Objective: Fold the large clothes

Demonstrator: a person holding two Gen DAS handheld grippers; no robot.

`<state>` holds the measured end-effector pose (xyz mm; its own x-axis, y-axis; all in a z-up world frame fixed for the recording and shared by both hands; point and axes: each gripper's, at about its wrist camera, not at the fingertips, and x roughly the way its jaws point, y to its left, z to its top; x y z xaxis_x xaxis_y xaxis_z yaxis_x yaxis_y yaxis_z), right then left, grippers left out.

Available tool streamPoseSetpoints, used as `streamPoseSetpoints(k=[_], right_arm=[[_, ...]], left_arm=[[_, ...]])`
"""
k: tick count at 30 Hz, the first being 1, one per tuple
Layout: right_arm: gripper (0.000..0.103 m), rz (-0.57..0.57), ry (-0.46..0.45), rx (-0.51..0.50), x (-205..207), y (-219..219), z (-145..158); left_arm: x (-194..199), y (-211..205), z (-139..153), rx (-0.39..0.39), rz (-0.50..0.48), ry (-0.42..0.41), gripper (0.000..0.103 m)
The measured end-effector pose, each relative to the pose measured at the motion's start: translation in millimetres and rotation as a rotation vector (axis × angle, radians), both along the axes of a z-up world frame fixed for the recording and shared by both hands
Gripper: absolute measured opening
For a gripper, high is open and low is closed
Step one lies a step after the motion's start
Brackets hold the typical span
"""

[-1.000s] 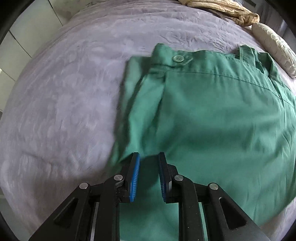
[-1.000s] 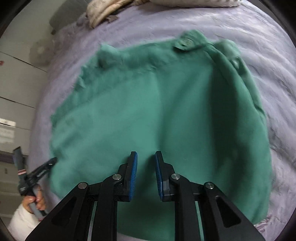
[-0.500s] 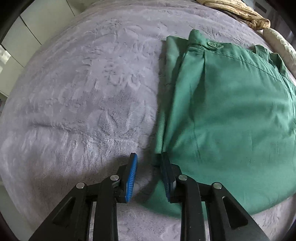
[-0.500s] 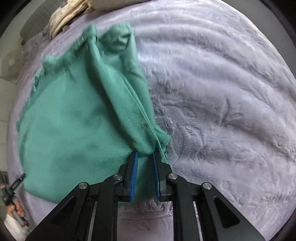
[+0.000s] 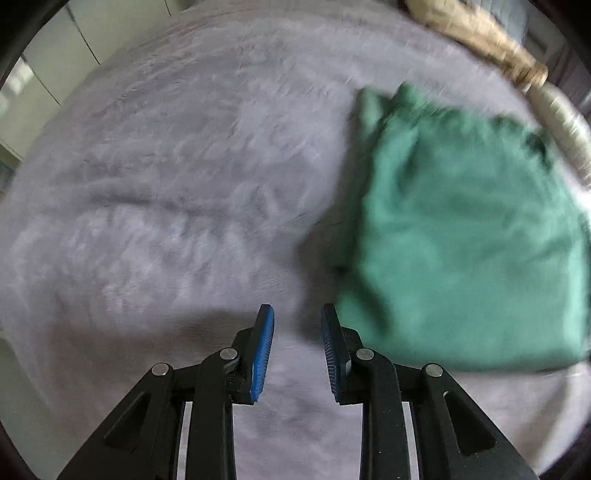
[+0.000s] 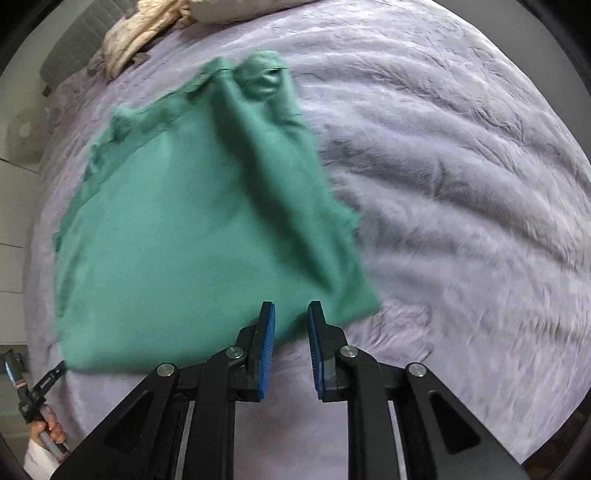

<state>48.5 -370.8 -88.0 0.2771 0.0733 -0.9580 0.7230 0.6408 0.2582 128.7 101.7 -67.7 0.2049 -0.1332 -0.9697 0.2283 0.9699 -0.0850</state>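
Note:
A folded green garment [image 5: 461, 240] lies on the lilac bedspread [image 5: 166, 184]; in the right wrist view it [image 6: 192, 229] fills the left half, waistband end far away. My left gripper [image 5: 297, 321] is open and empty over bare bedspread, just left of the garment's near left corner. My right gripper [image 6: 291, 317] is open and empty, its fingertips at the garment's near right edge, which lies flat on the bed. The left gripper and the hand holding it show at the lower left of the right wrist view [image 6: 37, 391].
A beige crumpled cloth [image 6: 140, 33] and a pillow [image 5: 565, 122] lie at the head of the bed, beyond the garment. White cabinet fronts [image 5: 55, 62] stand past the bed's left side. Bedspread [image 6: 461, 184] stretches right of the garment.
The right gripper, shut on the garment's edge half a second ago, has let go and opened. The left gripper has drawn back leftwards off the garment. The garment has settled flat.

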Motion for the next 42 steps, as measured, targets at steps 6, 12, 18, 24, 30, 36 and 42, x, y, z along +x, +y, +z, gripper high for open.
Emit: streamPoseSetpoints(k=[6,12,18,24,30,36,42], right_arm=[[0.072,0.043,-0.114,0.233,14.8,63.5,-4.7],[0.072,-0.018,-0.211,0.525,48.2,118.7,-46.5],[0.045,-0.103,-0.230,0.629,91.9,153.8,-82.8],[0.012,-0.061,-0.167,0.564,91.7,164.4,-80.5],[0.011,-0.055,-0.119,0.549,92.6,169.8,-90.2],[0.012,0.080,-0.073,0.478,98.7,177.3,-60.2],[0.012,0.141,-0.046,0.416,94.5,181.6,-37.7]], left_arm=[[7.8,5.1,2.6,-0.084,-0.026,0.014,0.096],[41.4,18.5,-31.1,-0.069,-0.059,0.075,0.095],[49.9,16.4,-51.3,-0.180,-0.137,0.183,0.016],[40.0,31.2,-56.6,-0.199,-0.149,0.174,0.011],[31.1,36.9,-54.4,-0.160,-0.153,0.159,0.011],[14.5,58.7,-32.6,-0.105,-0.124,0.140,0.011],[-8.4,60.0,-15.0,-0.038,-0.126,0.124,0.011]])
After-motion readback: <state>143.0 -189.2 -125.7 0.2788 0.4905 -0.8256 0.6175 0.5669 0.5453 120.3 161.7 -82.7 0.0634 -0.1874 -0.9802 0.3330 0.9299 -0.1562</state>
